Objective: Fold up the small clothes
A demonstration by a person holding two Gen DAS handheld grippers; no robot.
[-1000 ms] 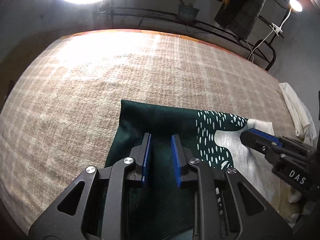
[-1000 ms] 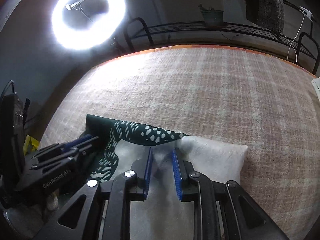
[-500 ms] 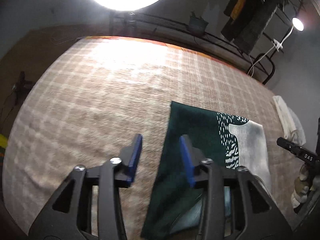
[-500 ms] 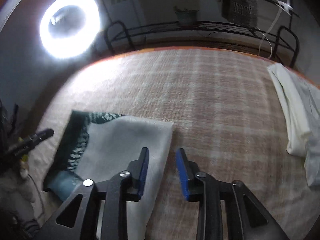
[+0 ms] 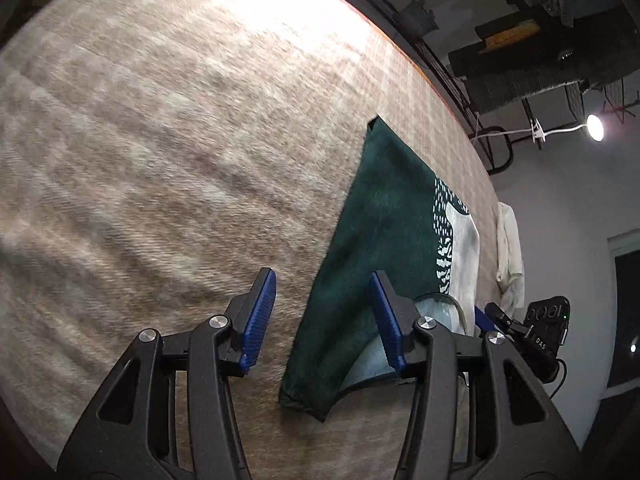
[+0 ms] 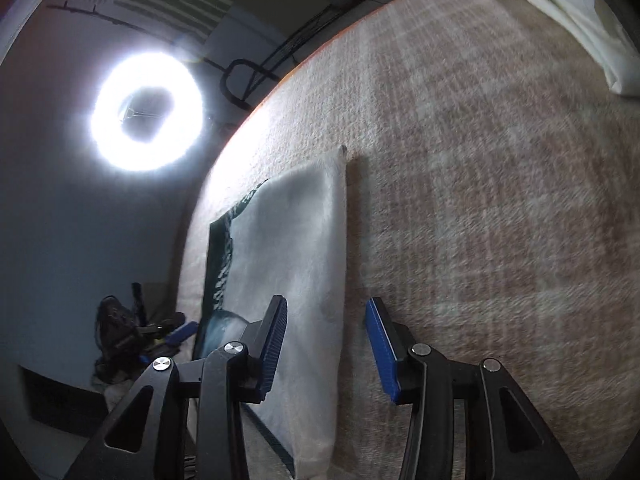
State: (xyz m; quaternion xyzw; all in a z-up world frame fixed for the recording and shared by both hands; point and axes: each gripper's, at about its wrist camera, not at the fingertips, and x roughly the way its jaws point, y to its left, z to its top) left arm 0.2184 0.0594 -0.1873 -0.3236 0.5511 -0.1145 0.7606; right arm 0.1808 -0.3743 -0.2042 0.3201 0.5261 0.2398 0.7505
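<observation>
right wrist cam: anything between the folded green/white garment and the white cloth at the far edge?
Nothing: only bare plaid blanket between garment and white cloth, seen in the right wrist view.

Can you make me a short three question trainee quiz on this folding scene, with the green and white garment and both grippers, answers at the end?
1. True or false: the left gripper is clamped on the green and white garment.
2. Which side of the garment lies nearest the right gripper? A) the white side B) the dark green side C) a red side
3. Fill in: the garment lies flat on a ____ patterned tablecloth.

Key:
1. False. Both grippers' jaws have just been opening and stand apart over the garment's edges, the pads pressing on nothing.
2. A
3. Plaid, beige and cream checked.
</observation>
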